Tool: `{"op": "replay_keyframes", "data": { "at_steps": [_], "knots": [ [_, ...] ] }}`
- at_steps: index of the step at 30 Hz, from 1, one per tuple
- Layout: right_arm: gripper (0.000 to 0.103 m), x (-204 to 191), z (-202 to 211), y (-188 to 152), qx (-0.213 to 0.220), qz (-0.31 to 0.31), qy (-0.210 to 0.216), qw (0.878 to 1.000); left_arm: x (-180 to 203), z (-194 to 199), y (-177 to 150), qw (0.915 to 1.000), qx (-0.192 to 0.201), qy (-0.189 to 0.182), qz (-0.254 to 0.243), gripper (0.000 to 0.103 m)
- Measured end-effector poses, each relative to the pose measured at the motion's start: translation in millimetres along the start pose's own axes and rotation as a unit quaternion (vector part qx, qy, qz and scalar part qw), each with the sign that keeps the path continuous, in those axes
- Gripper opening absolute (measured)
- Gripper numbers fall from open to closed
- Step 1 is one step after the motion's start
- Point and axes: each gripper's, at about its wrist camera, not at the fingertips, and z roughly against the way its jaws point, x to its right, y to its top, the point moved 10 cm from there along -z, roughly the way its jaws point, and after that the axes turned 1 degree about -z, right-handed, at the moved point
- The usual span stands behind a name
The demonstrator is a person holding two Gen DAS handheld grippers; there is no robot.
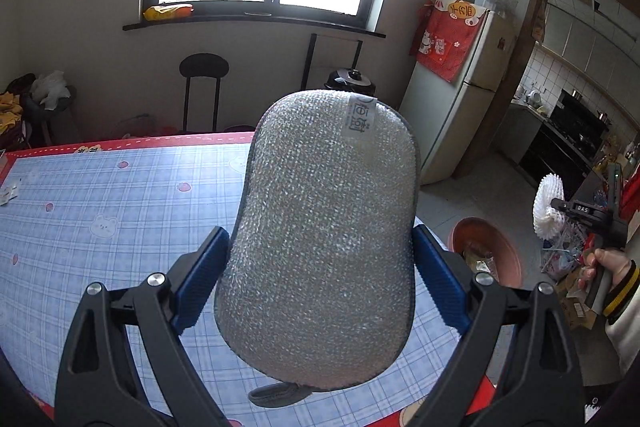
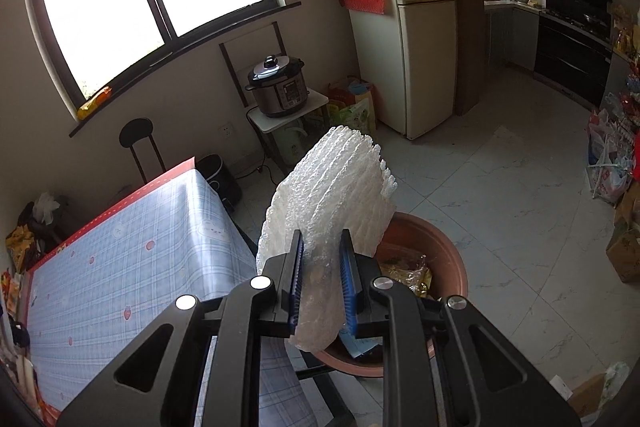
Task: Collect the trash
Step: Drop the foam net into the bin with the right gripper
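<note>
My left gripper [image 1: 320, 255] is shut on a grey scouring sponge [image 1: 328, 227] with a white label, held upright above the table [image 1: 100, 195]. My right gripper [image 2: 322, 259] is shut on a white foam net sleeve [image 2: 328, 195], held above the brown trash basin [image 2: 436, 239], which stands on the floor by the table's corner and holds wrappers. In the left wrist view the right gripper [image 1: 558, 207] with the foam net [image 1: 548, 207] shows at the far right, above and to the right of the basin [image 1: 486, 247].
The table [image 2: 120, 259] has a blue plaid cover with a red border. A black stool [image 1: 204, 67], a pressure cooker on a stand [image 2: 278, 87], a fridge [image 2: 416, 27] and bags and boxes [image 2: 616, 187] along the right wall surround the tiled floor.
</note>
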Motion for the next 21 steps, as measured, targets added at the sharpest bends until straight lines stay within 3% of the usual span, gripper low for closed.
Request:
{"op": "replay_keyframes", "data": {
  "at_steps": [5, 7, 9, 12, 21],
  "knots": [
    [0.025, 16, -24, 12, -0.017, -0.009, 0.0, 1.0, 11, 14, -3, 0.9998, 0.004, 0.018, 0.003, 0.09],
    [0.033, 18, -28, 18, -0.014, -0.011, 0.006, 1.0, 15, 18, -4, 0.9997, 0.005, 0.024, 0.004, 0.09],
    [0.051, 19, -29, 24, -0.01, -0.007, 0.006, 1.0, 20, 23, -3, 0.9996, 0.006, 0.028, 0.006, 0.09],
    [0.07, 16, -24, 34, 0.002, 0.001, 0.014, 1.0, 30, 28, 2, 0.9996, 0.012, 0.026, 0.005, 0.09],
    [0.098, 18, 10, 42, 0.025, 0.012, 0.027, 0.999, 85, 20, 22, 0.9992, 0.018, -0.01, -0.035, 0.09]
  ]
}}
